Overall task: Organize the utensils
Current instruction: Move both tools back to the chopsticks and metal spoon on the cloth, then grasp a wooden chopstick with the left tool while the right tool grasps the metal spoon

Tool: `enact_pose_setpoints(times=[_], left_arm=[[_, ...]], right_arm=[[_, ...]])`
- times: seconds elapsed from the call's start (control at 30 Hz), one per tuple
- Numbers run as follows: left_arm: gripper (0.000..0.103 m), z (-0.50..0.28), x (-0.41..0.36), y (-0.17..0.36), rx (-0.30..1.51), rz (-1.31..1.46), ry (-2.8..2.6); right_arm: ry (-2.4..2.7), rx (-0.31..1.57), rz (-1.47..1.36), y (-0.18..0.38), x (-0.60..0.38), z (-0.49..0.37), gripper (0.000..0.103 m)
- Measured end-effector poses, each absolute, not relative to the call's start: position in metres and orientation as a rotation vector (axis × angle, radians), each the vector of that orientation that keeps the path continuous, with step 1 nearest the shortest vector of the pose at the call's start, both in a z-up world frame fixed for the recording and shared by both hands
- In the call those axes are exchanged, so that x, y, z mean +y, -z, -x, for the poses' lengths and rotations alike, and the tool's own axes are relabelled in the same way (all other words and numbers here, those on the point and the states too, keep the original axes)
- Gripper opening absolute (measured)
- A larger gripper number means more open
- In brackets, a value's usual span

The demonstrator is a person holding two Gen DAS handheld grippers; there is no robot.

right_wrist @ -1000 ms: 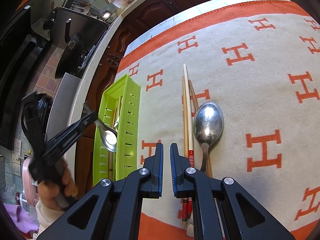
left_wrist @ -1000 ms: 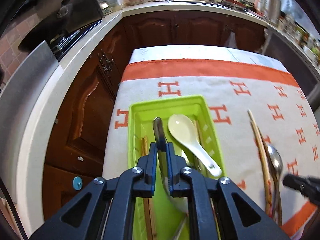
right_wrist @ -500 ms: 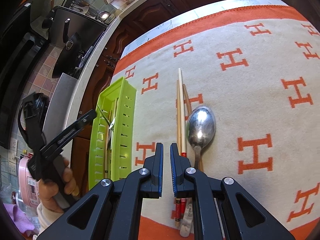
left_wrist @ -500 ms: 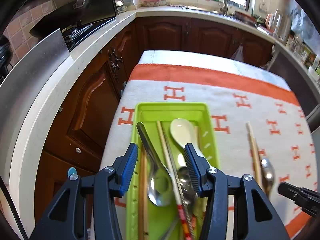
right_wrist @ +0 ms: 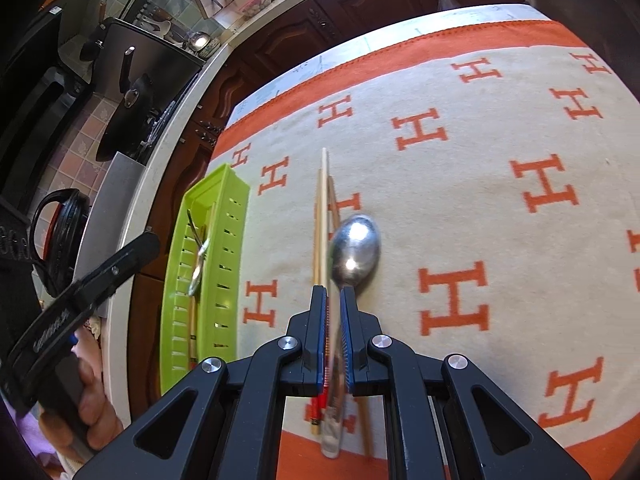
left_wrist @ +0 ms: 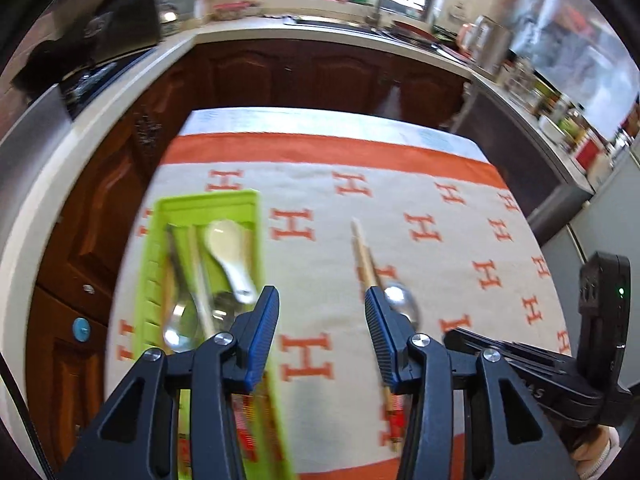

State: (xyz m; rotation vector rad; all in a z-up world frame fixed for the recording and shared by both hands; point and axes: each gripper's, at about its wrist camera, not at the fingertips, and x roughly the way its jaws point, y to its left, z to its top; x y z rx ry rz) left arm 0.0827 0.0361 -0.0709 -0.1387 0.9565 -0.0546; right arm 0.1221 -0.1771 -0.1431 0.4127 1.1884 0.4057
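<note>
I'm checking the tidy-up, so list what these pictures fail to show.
- Near end of the green tray: left view, hidden by the left gripper and smeared by motion.
- Tray contents: right view, too small and edge-on behind the slotted wall.
- Handle of the metal spoon and the chopsticks' red ends: right view, partly covered by the shut right gripper.
- Number of chopsticks: left view, blurred.

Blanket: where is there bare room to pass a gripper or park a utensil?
Free: the strip between the green tray and the chopsticks, and everything right of the metal spoon. Crowded: inside the tray, and where chopsticks and spoon lie together.
</note>
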Motion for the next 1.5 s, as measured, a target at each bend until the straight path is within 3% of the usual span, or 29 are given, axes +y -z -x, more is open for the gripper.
enact_pose_setpoints(times=[0.23,0.4,0.7,1.3,1.37,1.4,1.5], left_arm=[[0.025,-0.091,0.008,0.119,1.097,0.184,0.089],[0.021,-0.095,-0.002,0.15,1.172,0.182,0.086],[0.021,-0.097,-0.016,0.173,1.23,0.148,0.081],[0.023,-0.103,-0.033,0.178,1.136,0.002,0.026],[0.016,-0.104,-0.031,0.177,1.125,0.009,0.03],[0.006,-0.104,-0.029,0.177,1.117,0.014,0.03],[0.004,-0.104,-0.022,0.178,1.11,0.065,0.043]], right_arm=[[-0.391,1.196,-0.409,0.152,-0.192,-0.111,0.007],[-0.395,1.202,-0.418,0.159,-0.199,-0.109,0.007],[-0.421,1.228,-0.431,0.174,-0.201,-0.11,0.007],[-0.466,1.25,-0.409,0.184,-0.188,-0.113,0.007],[-0.471,1.249,-0.41,0.184,-0.186,-0.114,0.007],[-0.474,1.248,-0.41,0.184,-0.185,-0.113,0.007],[-0.488,1.239,-0.419,0.183,-0.184,-0.114,0.007]])
